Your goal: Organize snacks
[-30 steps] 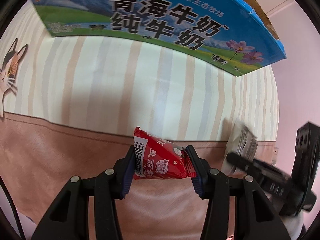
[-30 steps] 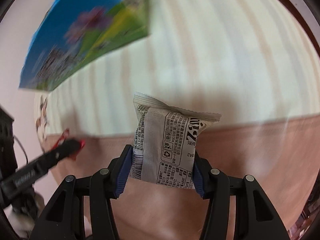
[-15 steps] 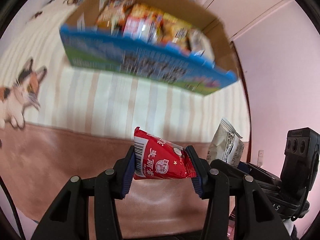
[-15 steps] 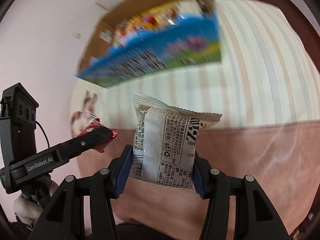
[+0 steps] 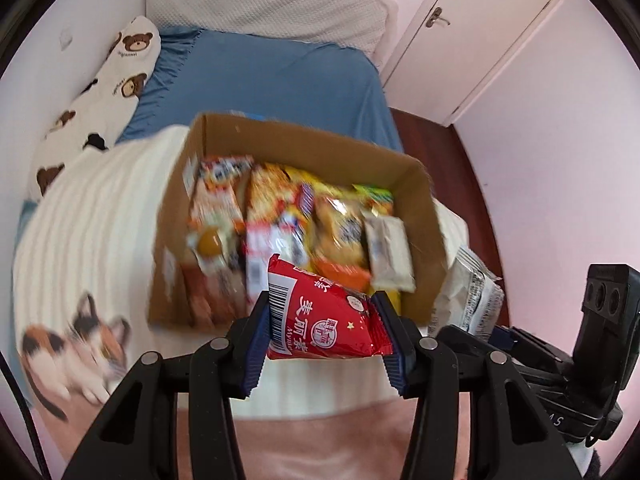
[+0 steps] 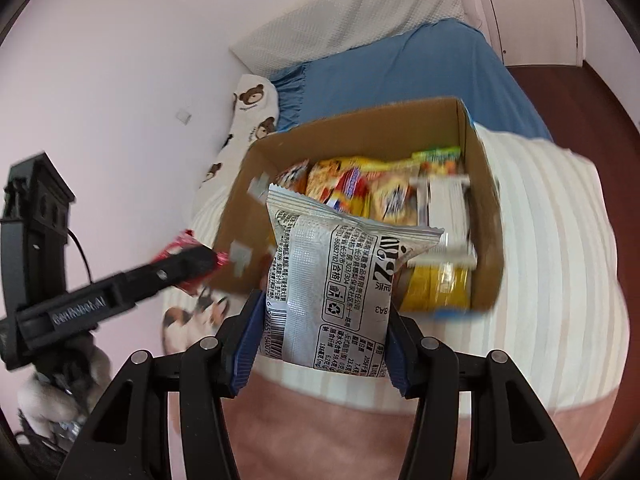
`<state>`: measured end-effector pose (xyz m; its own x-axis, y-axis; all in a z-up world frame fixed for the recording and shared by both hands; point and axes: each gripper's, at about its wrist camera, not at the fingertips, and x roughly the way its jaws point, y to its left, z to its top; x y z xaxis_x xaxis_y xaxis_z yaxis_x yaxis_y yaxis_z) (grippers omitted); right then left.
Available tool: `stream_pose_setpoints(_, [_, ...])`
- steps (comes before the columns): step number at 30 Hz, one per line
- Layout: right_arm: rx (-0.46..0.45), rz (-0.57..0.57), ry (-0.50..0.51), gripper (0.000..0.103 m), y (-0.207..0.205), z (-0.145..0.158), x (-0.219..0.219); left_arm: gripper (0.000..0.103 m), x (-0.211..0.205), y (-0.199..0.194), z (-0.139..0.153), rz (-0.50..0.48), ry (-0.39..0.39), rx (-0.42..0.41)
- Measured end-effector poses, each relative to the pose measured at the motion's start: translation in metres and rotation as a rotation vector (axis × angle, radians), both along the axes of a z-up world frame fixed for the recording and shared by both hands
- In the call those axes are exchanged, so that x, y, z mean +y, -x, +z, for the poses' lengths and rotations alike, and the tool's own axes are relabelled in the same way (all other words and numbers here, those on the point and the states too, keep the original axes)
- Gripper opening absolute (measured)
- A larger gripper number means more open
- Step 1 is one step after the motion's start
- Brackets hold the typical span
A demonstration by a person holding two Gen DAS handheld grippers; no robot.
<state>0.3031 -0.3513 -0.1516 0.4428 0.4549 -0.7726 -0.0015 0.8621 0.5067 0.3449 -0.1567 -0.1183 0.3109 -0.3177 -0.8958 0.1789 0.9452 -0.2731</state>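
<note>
My left gripper (image 5: pixel 324 344) is shut on a red snack packet (image 5: pixel 320 320) and holds it above the near edge of an open cardboard box (image 5: pixel 304 144) full of several snack bags. My right gripper (image 6: pixel 320 340) is shut on a silver-grey snack packet (image 6: pixel 340 276), held just before the same box (image 6: pixel 360 128). The silver packet also shows at the right of the left wrist view (image 5: pixel 468 296). The left gripper with the red packet shows at the left of the right wrist view (image 6: pixel 188 260).
The box sits on a striped cream blanket (image 5: pixel 92 224) with a cat print (image 5: pixel 76 344), on a bed with a blue sheet (image 5: pixel 272 76). A bear-print pillow (image 5: pixel 116 72) lies at left. A door (image 5: pixel 472 32) and dark floor are at right.
Both grippers have risen with their packets. The box, seen from the side before, is now seen from above with its contents in view.
</note>
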Motion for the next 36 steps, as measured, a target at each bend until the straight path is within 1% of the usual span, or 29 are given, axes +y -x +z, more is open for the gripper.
stream_pose_setpoints(2, [0.022,-0.004,0.025,0.056,-0.025,-0.008,-0.001,0.046,0.0,-0.024,-0.005,-0.009,-0.045,-0.001])
stream_pose_setpoints(4, [0.05,-0.009,0.052,0.056,-0.049,-0.019,0.0,0.046,0.0,-0.042,-0.016,-0.008,-0.067,0.018])
stream_pose_setpoints(8, [0.103,-0.008,0.096,0.056,-0.082,-0.042,0.003,0.048,0.001,-0.075,-0.055,-0.026,-0.114,0.094])
stream_pose_setpoints(9, [0.121,-0.004,0.096,0.057,-0.089,-0.049,0.003,0.048,-0.001,-0.083,-0.069,-0.036,-0.155,0.129])
stream_pose_setpoints(10, [0.139,-0.014,0.103,0.064,-0.097,-0.055,0.003,0.048,-0.002,-0.089,-0.08,-0.044,-0.185,0.156])
stream_pose_setpoints(11, [0.154,-0.015,0.131,0.073,-0.105,-0.061,0.004,0.05,-0.002,-0.091,-0.091,-0.048,-0.205,0.18])
stream_pose_setpoints(12, [0.163,-0.003,0.151,0.095,-0.11,-0.065,0.006,0.055,-0.002,-0.094,-0.103,-0.049,-0.218,0.201])
stream_pose_setpoints(13, [0.174,0.005,0.171,0.1,-0.115,-0.07,0.008,0.06,-0.001,-0.093,-0.108,-0.047,-0.228,0.209])
stream_pose_setpoints(15, [0.187,-0.005,0.187,0.1,-0.121,-0.077,0.006,0.089,-0.002,-0.091,-0.118,-0.053,-0.243,0.203])
stream_pose_setpoints(16, [0.191,-0.01,0.197,0.1,-0.122,-0.079,0.004,0.092,-0.002,-0.089,-0.12,-0.055,-0.257,0.197])
stream_pose_setpoints(18, [0.195,-0.017,0.228,0.1,-0.118,-0.081,0.006,0.093,-0.004,-0.085,-0.122,-0.062,-0.273,0.185])
stream_pose_setpoints(21, [0.198,-0.022,0.287,0.1,-0.114,-0.083,0.001,0.093,-0.006,-0.076,-0.122,-0.054,-0.314,0.155])
stream_pose_setpoints(23, [0.194,-0.036,0.323,0.1,-0.109,-0.083,-0.002,0.093,-0.007,-0.07,-0.12,-0.045,-0.327,0.143])
stream_pose_setpoints(26, [0.184,-0.057,0.361,0.1,-0.103,-0.082,-0.006,0.093,-0.007,-0.063,-0.114,-0.024,-0.304,0.126])
stream_pose_setpoints(31, [0.161,-0.082,0.378,0.1,-0.09,-0.072,-0.013,0.093,-0.012,-0.05,-0.099,-0.013,-0.301,0.081])
stream_pose_setpoints(34, [0.145,-0.094,0.392,0.101,-0.082,-0.064,-0.014,0.093,-0.013,-0.042,-0.088,-0.009,-0.281,0.055])
stream_pose_setpoints(35, [0.136,-0.1,0.394,0.102,-0.078,-0.06,-0.015,0.094,-0.014,-0.038,-0.083,-0.009,-0.285,0.038])
stream_pose_setpoints(36, [0.126,-0.106,0.398,0.102,-0.074,-0.057,-0.015,0.103,-0.014,-0.036,-0.079,-0.009,-0.289,0.024])
